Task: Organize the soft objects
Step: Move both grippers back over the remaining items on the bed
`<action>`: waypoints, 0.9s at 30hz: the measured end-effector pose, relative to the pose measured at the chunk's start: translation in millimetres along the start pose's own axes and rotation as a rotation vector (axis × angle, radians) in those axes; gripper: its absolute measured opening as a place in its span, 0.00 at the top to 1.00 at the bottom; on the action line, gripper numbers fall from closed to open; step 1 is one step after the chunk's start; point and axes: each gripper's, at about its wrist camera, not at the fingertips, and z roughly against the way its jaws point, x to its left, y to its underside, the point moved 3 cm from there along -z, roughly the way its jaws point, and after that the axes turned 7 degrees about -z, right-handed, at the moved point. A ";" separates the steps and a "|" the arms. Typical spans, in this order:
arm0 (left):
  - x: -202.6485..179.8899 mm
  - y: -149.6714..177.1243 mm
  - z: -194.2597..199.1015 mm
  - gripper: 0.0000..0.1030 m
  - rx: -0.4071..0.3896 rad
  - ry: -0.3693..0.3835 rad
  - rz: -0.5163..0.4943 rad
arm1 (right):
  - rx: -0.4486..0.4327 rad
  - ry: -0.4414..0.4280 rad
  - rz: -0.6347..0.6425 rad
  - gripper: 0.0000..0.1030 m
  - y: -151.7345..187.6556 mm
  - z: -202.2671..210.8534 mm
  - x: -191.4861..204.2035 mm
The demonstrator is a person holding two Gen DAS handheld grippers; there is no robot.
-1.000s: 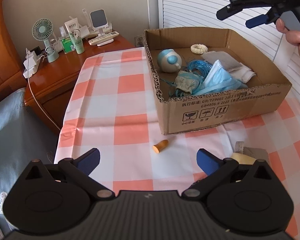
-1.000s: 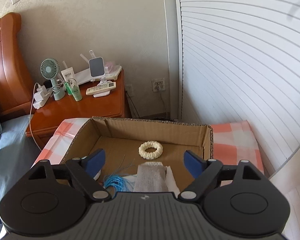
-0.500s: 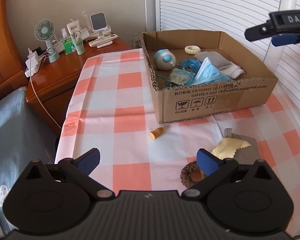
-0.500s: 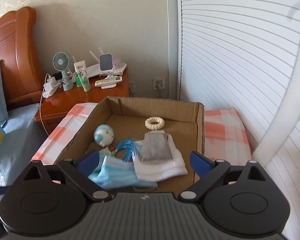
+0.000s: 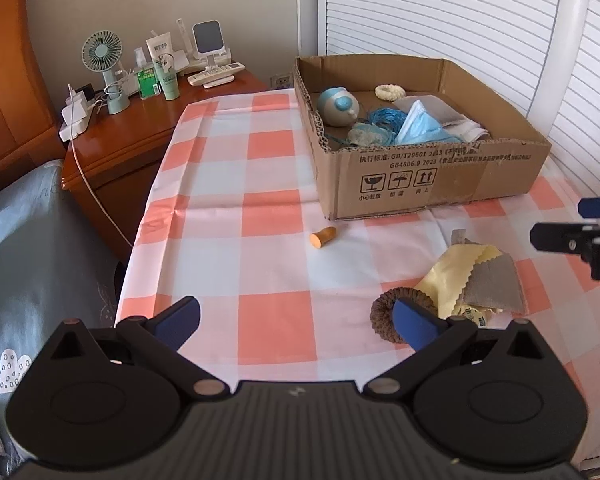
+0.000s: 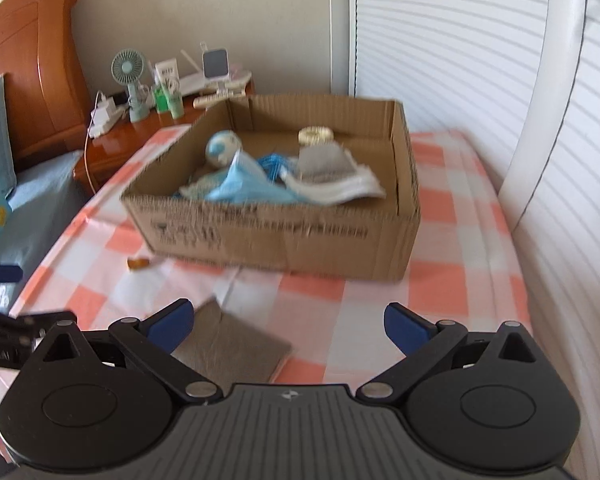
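A cardboard box [image 5: 440,176] [image 6: 284,236] on the checked tablecloth [image 5: 260,208] holds a blue-and-grey ball [image 5: 337,106], blue string, a blue face mask [image 5: 422,128], a grey cloth, a white cloth and a cream scrunchie [image 5: 390,91]. In front of it lie an orange foam earplug [image 5: 323,237], a yellow cloth [image 5: 456,276], a grey cloth [image 5: 494,286] [image 6: 228,346] and a brown scrunchie [image 5: 384,314]. My left gripper [image 5: 296,322] is open and empty above the near table edge. My right gripper [image 6: 286,324] is open and empty, low over the grey cloth.
A wooden nightstand [image 5: 140,136] to the left carries a small fan [image 5: 104,60], bottles, a remote and a charger with a hanging cable. A bed with grey bedding [image 5: 32,248] is at the left. White slatted doors [image 5: 440,8] stand behind the box.
Both grippers have pulled back from the box. The right gripper dropped from above the box to low over the table in front of it. The cloths and brown scrunchie came into view.
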 end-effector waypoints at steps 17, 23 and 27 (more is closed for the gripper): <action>9.5 14.5 -17.2 0.01 0.043 -0.009 0.012 | 0.106 -0.019 0.018 0.00 35.7 -45.9 49.8; 4.0 13.8 -19.0 0.01 0.034 0.031 -0.022 | 0.120 0.025 0.012 0.00 39.3 -61.1 49.3; -3.4 6.7 -23.9 0.01 0.035 0.021 -0.050 | 0.106 0.046 -0.006 0.00 42.4 -55.7 38.8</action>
